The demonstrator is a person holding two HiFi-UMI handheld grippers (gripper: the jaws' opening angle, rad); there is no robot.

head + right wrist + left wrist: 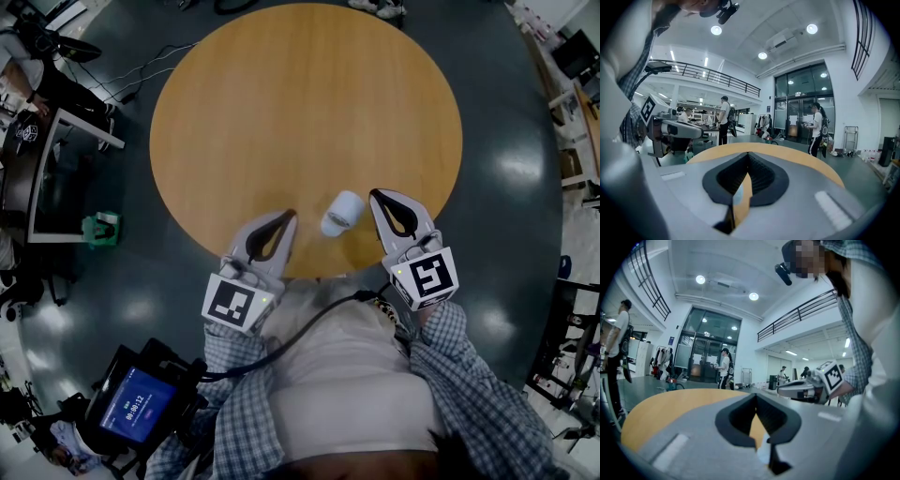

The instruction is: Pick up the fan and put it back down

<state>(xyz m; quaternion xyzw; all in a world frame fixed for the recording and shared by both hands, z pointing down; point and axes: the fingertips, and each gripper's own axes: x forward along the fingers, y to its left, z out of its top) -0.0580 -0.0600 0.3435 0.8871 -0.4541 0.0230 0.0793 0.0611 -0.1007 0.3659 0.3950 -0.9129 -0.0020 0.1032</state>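
The fan (341,213), a small white cylinder, lies on its side on the round wooden table (300,94), close to the table's near edge. That is where the task wants it once it is set down, though it would lie the same way while waiting to be lifted. The pictures fit both readings. The left gripper (290,215) and the right gripper (376,194) reach in over that same near edge of the table, one on each side of the fan. Both are held nearly level and neither touches the fan. Each has its jaws drawn together at the tips with nothing pinched between them. Only the tabletop shows through the hollow behind the tips. Held this way, both sit within easy reach of the fan without disturbing it.
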